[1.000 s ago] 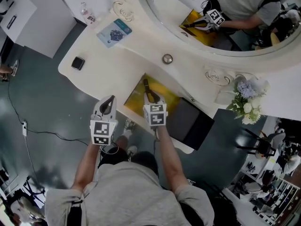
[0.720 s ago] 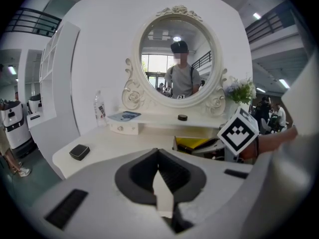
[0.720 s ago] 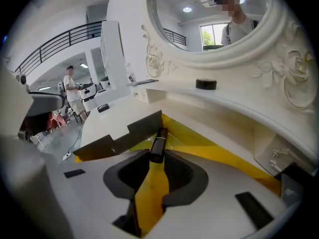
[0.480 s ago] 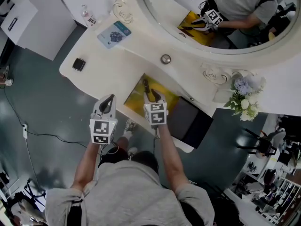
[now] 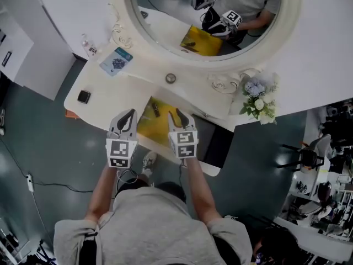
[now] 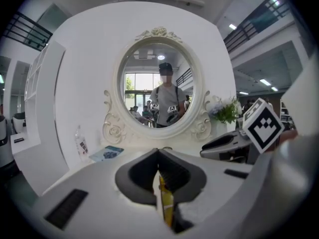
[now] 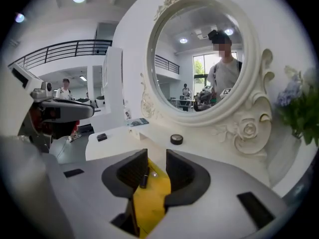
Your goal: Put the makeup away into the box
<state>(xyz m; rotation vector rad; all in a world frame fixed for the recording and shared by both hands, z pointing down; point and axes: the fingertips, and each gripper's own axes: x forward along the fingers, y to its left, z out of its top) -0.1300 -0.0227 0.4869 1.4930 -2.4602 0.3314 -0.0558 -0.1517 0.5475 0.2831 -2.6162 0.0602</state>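
A yellow box [image 5: 150,127] lies open at the front edge of the white vanity table [image 5: 110,93]. A dark makeup stick [image 5: 156,109] rests inside it; in the right gripper view the stick [image 7: 143,179] and the yellow box [image 7: 152,198] show below the jaws. My right gripper [image 5: 176,114] hovers over the box's right part; its jaws have just been opening and nothing is between them. My left gripper [image 5: 131,113] is shut and empty, just left of the box. In their own views the left gripper [image 6: 158,154] shows no gap and the right gripper [image 7: 156,157] a clear one.
A black tray [image 5: 218,139] adjoins the box on the right. On the table stand a round jar [image 5: 171,78], a small black case [image 5: 84,96], a blue packet [image 5: 116,61] and a small bottle [image 5: 88,47]. Flowers [image 5: 256,98] sit right of the oval mirror [image 5: 165,15].
Both grippers have risen off the table, and the head view has swung up to take in the whole mirror. The right gripper's tips have come away from the stick, which stays in the box.
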